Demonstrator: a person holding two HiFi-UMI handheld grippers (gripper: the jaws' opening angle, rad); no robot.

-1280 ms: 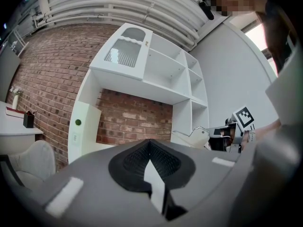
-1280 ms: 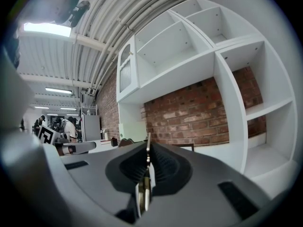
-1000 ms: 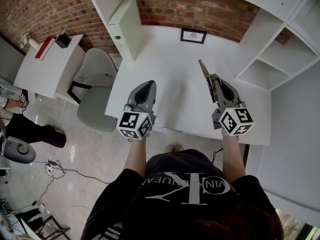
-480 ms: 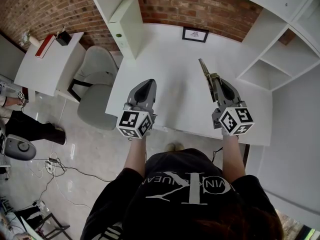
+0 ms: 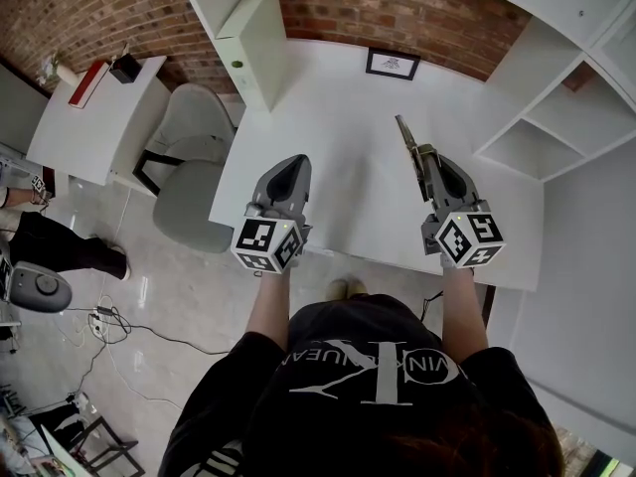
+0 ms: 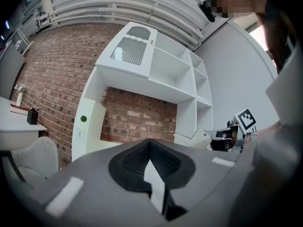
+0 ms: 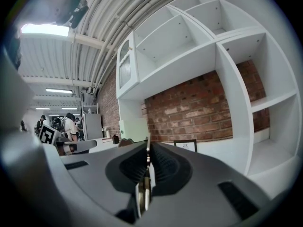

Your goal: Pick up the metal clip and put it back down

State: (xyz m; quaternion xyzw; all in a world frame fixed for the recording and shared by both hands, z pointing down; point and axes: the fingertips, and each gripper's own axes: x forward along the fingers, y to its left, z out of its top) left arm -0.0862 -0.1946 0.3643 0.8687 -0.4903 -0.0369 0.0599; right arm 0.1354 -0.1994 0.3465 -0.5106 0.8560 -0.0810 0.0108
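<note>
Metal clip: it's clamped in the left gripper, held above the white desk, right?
Not quite. The metal clip is clamped in the right gripper, not the left gripper, as the right gripper view shows; it is held above the white desk.

Shiny metal clip (image 5: 405, 136), matt wht desk (image 5: 338, 117) & rough brick wall (image 5: 397, 8).

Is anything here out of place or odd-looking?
Nothing looks spilled or broken. The one unusual thing is a thin metal clip sticking out forward from the right gripper, pinched edge-on between its shut jaws over the white desk. The left gripper is shut and empty. The small framed picture sits by the brick wall.
</note>
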